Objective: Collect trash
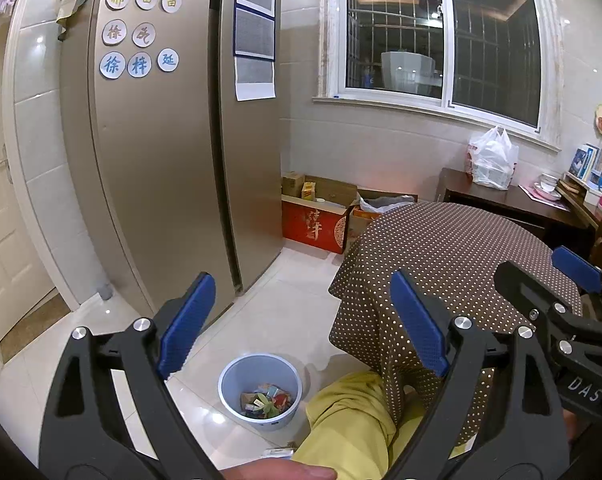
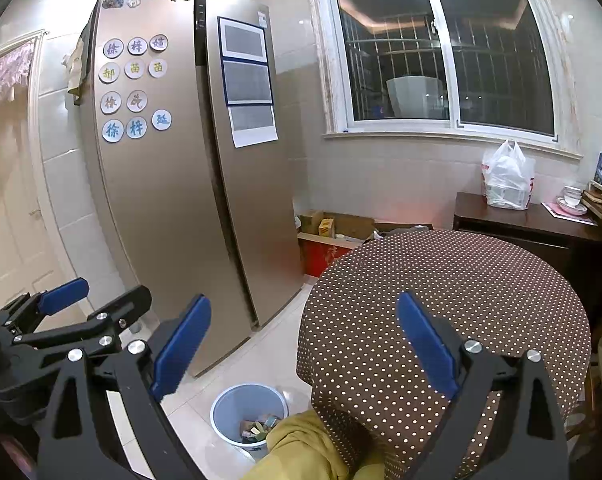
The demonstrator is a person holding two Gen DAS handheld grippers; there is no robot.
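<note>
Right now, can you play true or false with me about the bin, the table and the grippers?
1. The bin has colourful trash in it. True.
2. The bin stands on the table. False: it stands on the floor beside the table.
3. The left hand-held gripper is open and holds nothing. True.
4. The right hand-held gripper squeezes a wrapper. False: it is open and empty.
5. The tablecloth is plain white. False: it is brown with pale dots.
</note>
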